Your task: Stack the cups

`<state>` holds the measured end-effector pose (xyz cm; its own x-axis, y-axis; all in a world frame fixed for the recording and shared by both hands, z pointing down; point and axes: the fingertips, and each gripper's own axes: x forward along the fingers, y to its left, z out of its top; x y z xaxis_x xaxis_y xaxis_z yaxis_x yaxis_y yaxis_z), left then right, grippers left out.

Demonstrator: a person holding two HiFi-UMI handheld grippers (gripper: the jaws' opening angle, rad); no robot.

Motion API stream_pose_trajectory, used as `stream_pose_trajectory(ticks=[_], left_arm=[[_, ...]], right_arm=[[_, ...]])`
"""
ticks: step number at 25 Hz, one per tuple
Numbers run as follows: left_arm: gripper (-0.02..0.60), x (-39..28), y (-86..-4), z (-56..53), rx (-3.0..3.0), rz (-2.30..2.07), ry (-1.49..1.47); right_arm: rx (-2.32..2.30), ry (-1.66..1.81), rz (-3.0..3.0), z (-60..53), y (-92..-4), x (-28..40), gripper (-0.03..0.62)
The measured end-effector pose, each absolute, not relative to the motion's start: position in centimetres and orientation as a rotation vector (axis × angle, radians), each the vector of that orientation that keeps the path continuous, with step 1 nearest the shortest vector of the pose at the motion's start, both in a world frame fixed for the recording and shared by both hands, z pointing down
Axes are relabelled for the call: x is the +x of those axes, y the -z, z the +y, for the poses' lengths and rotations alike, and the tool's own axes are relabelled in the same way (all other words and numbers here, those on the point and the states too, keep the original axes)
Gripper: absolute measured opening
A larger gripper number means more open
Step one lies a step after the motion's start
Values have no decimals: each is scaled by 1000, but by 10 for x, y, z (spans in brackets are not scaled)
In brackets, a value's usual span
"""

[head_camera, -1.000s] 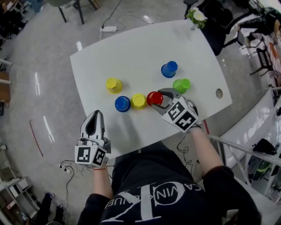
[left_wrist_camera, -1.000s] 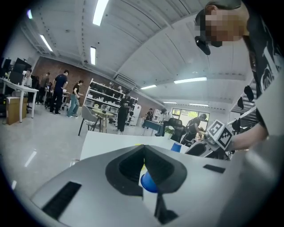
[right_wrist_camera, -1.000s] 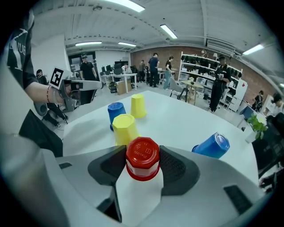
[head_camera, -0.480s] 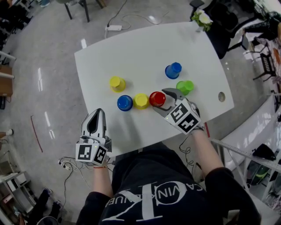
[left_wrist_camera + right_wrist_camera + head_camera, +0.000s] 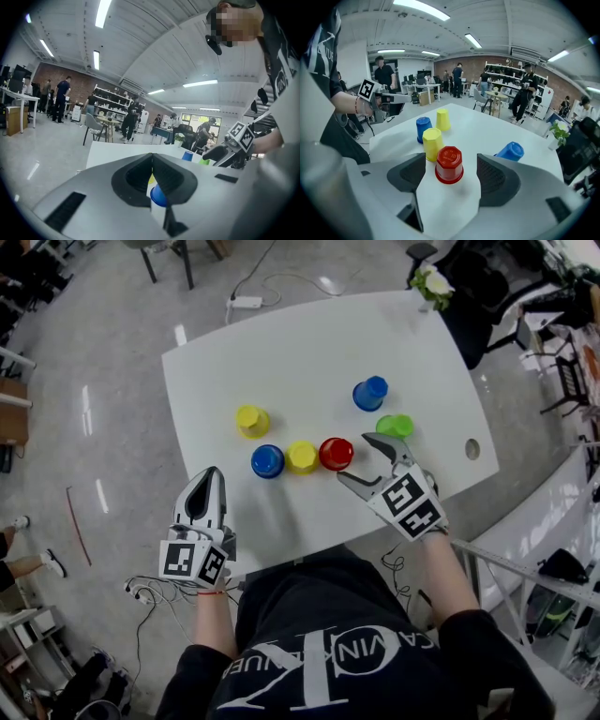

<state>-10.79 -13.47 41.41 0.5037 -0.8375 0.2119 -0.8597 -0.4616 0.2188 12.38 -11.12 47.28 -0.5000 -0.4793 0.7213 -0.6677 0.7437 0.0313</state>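
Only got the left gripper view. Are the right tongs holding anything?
Observer: No. The right tongs are open, having just been opening. The red cup stands free on the table just ahead of them.
Operator: Any cups stacked yet?
Observer: None. Six cups, none on another: the red cup, near yellow cup and near blue cup in a row, plus the far yellow cup, far blue cup and green cup.
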Motion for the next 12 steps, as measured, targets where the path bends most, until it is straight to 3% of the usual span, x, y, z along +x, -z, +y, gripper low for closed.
stream_pose_trajectory(ticks=[12], left_arm=[[5,-87,-411,-140,2464,-1443,-111]], right_arm=[[1179,-322,-2049,-139,-470,225,342]])
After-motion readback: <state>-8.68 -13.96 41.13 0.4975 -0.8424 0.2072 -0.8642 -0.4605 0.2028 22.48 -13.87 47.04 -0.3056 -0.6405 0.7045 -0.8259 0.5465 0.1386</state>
